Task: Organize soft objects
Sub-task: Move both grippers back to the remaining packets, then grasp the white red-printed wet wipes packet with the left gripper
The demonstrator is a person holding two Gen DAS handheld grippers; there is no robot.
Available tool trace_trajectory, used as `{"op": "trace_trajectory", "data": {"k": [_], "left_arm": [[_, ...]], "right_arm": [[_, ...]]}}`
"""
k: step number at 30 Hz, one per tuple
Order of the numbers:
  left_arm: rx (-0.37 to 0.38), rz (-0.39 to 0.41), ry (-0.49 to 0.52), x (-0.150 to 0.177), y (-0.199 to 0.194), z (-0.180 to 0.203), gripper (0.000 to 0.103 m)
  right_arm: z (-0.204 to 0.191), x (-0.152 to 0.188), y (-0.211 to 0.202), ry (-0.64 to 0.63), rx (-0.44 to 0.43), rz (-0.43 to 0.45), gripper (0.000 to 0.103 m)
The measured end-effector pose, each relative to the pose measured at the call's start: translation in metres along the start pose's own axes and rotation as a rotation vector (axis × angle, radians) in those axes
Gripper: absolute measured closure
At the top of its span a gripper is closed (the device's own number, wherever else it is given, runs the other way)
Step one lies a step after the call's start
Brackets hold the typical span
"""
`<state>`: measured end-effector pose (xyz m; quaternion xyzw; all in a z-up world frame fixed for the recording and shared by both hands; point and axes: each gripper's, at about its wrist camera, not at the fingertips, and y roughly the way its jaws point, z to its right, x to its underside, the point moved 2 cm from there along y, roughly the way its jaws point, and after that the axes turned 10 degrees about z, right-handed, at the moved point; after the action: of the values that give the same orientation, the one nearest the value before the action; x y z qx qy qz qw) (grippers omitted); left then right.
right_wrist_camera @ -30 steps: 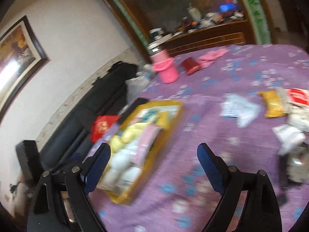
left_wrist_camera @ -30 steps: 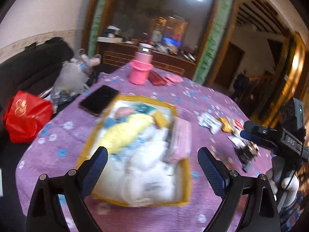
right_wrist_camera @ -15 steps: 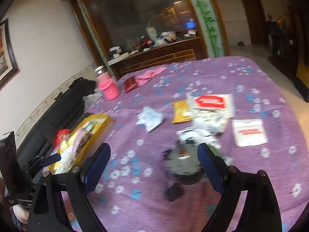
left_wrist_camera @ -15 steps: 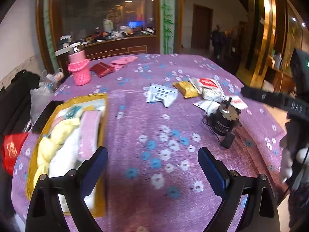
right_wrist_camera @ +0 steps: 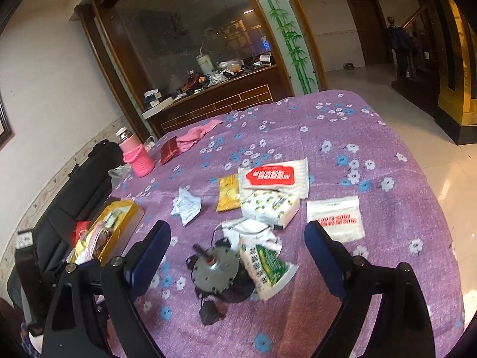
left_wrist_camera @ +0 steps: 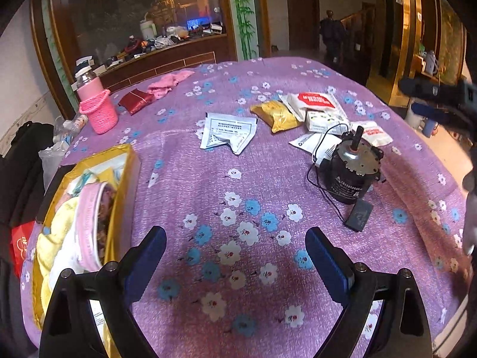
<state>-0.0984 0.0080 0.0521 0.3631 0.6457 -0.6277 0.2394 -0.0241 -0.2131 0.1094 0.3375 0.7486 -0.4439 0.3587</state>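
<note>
Soft packets lie loose on the purple flowered surface [left_wrist_camera: 253, 179], and we judge they must go into the yellow cardboard box [left_wrist_camera: 125, 173], which already holds a yellow towel and a pink roll at 9 o'clock in the left view. We keep our left gripper [left_wrist_camera: 235, 256] wide apart and empty above a bare part of the cloth, probably because it has nothing to take yet. Our right gripper [right_wrist_camera: 237, 249] is also spread wide and empty. It hangs over the round black motor [right_wrist_camera: 214, 271] and the green and white soft packet [right_wrist_camera: 265, 265] that leans against it, so we think this packet is the next thing to pick. At 12 o'clock in the right view lie the white pack with red label [right_wrist_camera: 274, 176], the golden foil sachet [right_wrist_camera: 228, 192] and the white tissue pack with green dots [right_wrist_camera: 271, 205], close together. We should avoid the motor's thin wire when closing on the packet.
</note>
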Motion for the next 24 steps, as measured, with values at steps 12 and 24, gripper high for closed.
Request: {"op": "trace_trajectory", "data": {"k": [12, 24], "left_arm": [[-0.011, -0.086, 0.015, 0.003, 0.044, 0.006, 0.007], [-0.003, -0.131, 0.000, 0.010, 0.073, 0.010, 0.005]], "right_arm": [[0.017, -0.034, 0.034, 0.034, 0.038, 0.051, 0.012], [0.061, -0.015, 0.066, 0.093, 0.136, 0.012, 0.012]]}}
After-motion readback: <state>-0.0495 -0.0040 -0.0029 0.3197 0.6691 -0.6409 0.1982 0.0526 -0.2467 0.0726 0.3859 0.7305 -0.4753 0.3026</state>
